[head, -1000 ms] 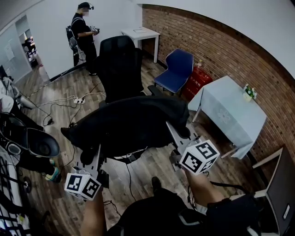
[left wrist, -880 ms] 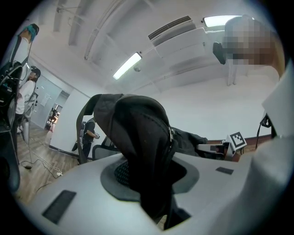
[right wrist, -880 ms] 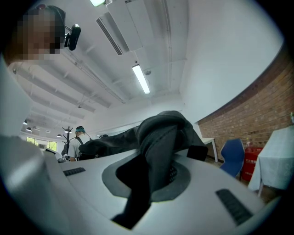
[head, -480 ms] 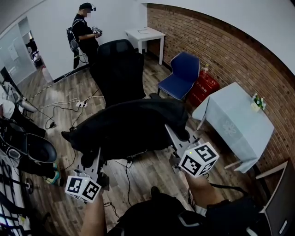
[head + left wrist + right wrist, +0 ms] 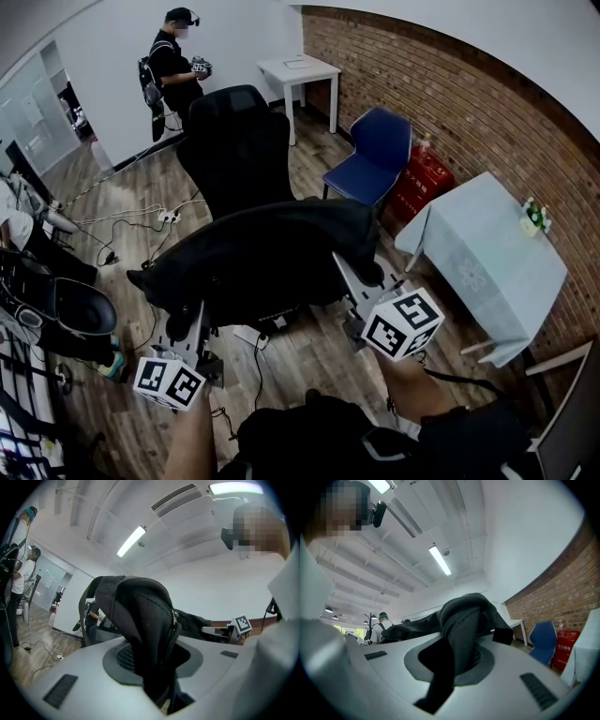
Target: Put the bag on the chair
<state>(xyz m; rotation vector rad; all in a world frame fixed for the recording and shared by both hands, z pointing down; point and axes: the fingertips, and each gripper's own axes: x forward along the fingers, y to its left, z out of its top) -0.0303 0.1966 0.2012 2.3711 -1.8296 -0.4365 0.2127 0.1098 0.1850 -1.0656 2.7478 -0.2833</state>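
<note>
Head view puts us at the carry step, left gripper (image 5: 190,322) and right gripper (image 5: 351,274) jaws each clamped on an end of the black bag (image 5: 267,258) slung between them, and next we must lower it onto the black chair (image 5: 239,141) at twelve o'clock.

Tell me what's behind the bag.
A black chair stands behind the bag; only its backrest shows above it. The bag covers the chair's seat and lower part, so whether anything lies on the seat cannot be seen.
</note>
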